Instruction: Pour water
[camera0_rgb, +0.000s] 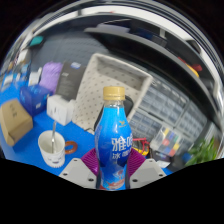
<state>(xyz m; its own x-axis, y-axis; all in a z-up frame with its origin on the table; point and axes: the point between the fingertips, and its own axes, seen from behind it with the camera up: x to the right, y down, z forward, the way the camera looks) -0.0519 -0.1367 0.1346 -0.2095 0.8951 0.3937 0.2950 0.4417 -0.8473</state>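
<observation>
A blue plastic bottle (113, 140) with an orange cap and white lettering stands upright between my fingers. My gripper (112, 162) is shut on the bottle, its purple pads (90, 160) pressing the lower body from both sides. A white cup (51, 149) with something thin standing in it sits on the blue surface (20, 158), ahead and to the left of the bottle. The bottle's base is hidden below the fingers.
A cardboard box (15, 122) lies left of the cup. A white box (62, 109) and a white slatted crate (95, 80) stand beyond the cup. Blue and purple items (40, 85) sit far left. Green leaves (204, 152) show at the right.
</observation>
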